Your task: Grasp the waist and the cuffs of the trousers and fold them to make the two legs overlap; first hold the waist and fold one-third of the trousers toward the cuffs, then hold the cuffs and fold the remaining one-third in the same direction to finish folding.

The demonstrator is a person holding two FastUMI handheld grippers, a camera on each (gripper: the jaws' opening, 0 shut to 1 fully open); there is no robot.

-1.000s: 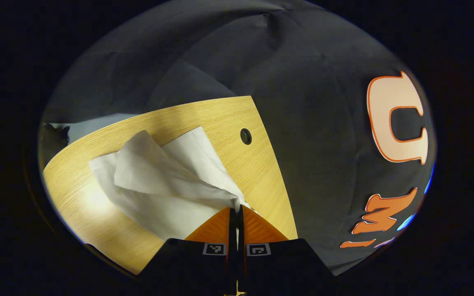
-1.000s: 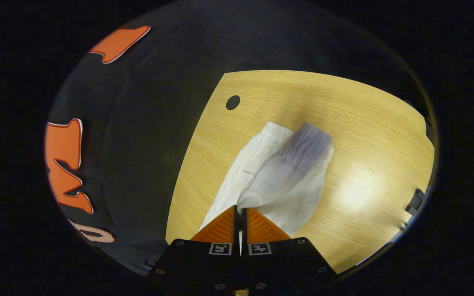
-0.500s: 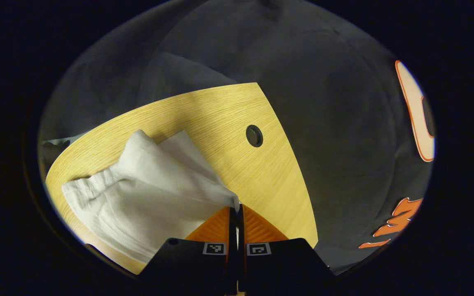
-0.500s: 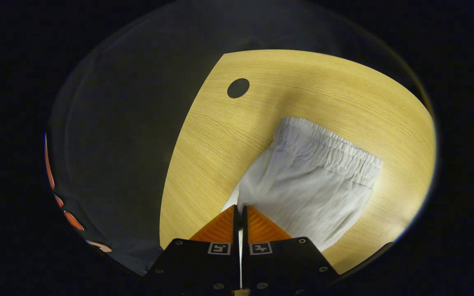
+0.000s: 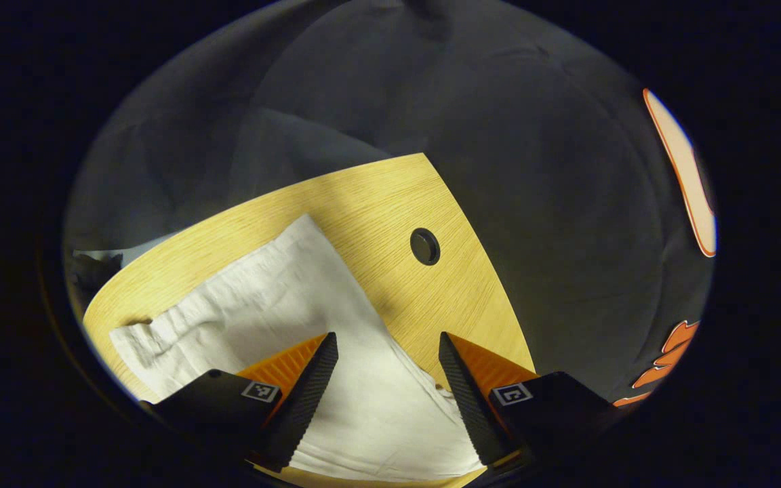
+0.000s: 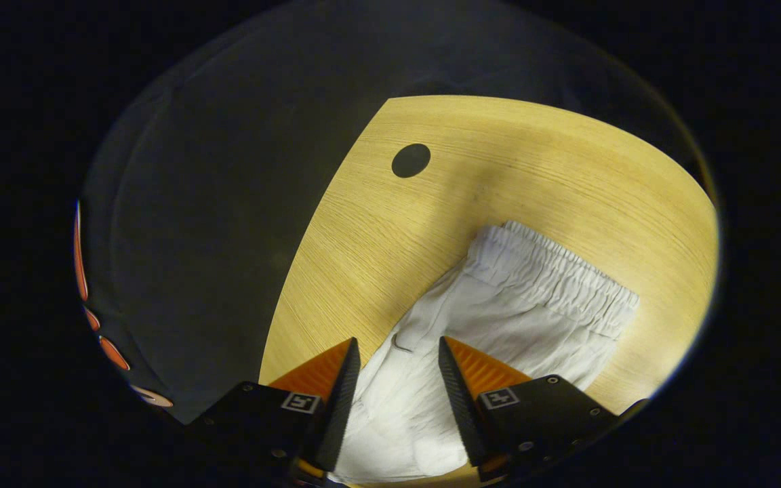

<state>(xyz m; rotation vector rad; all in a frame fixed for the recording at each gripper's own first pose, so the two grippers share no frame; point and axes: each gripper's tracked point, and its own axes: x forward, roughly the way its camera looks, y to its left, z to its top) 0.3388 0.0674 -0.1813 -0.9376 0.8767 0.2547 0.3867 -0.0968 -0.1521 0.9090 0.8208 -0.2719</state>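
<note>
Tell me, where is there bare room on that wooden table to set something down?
Bare wood lies around the round hole in the light wooden table, between the white trousers and the table's far edge. Crowded: both open grippers, left and right, over the cloth.

Recording booth, black cloth wall (image 5: 533, 169), wooden table (image 6: 567, 163)
</note>
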